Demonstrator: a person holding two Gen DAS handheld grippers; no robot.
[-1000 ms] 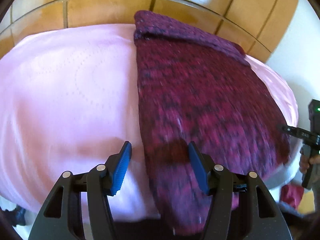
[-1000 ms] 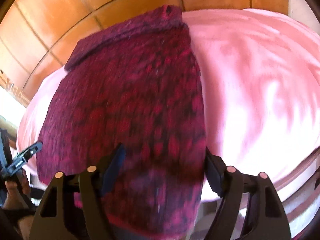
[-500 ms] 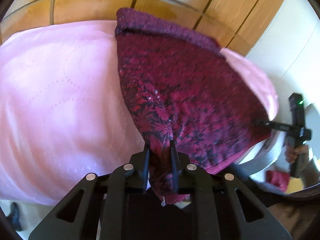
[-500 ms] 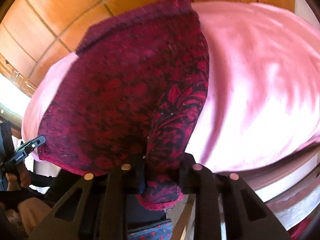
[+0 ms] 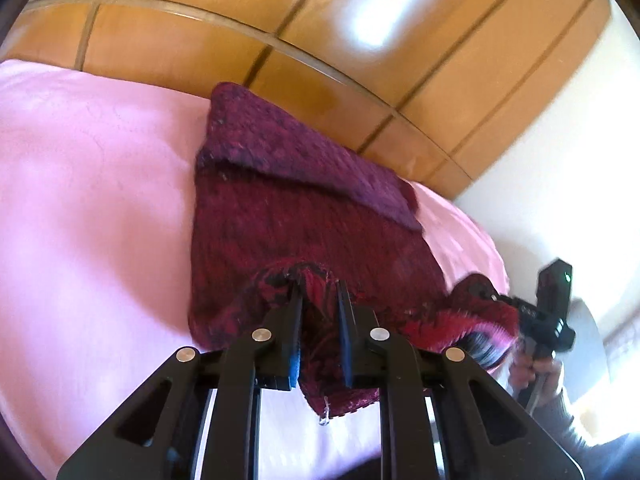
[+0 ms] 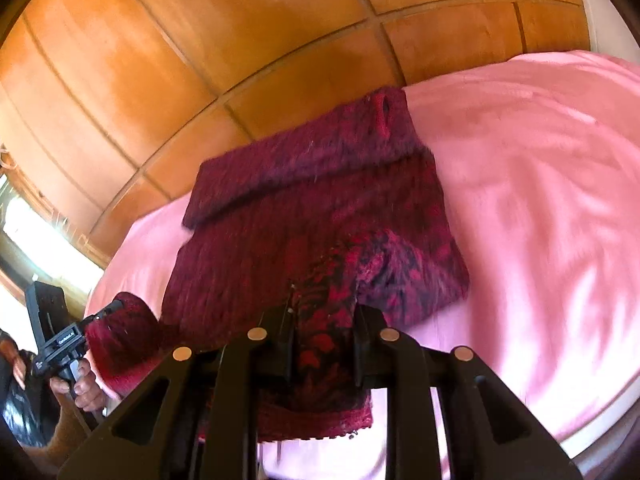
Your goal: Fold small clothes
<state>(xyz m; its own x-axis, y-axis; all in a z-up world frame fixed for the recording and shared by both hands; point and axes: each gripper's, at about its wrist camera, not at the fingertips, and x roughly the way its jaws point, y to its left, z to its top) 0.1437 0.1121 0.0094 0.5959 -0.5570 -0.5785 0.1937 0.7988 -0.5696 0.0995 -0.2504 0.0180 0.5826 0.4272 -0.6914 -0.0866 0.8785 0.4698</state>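
A dark red knitted garment with a black pattern lies on a pink bedcover; a folded band crosses its far end. My left gripper is shut on the near hem at the garment's left corner and holds it raised above the cloth. In the right wrist view my right gripper is shut on the hem at the other near corner of the garment, also lifted. Each view shows the other gripper at its side: the right gripper and the left gripper, both with bunched cloth at their tips.
Wooden panels rise behind the bed's far edge, and a white wall stands to the right. The pink bedcover stretches wide on both sides of the garment. A person's hand grips the left gripper's handle.
Both grippers went from open around the near hem to shut on it. They then rose and carried the hem toward the far end, so the garment's near part now doubles over itself.
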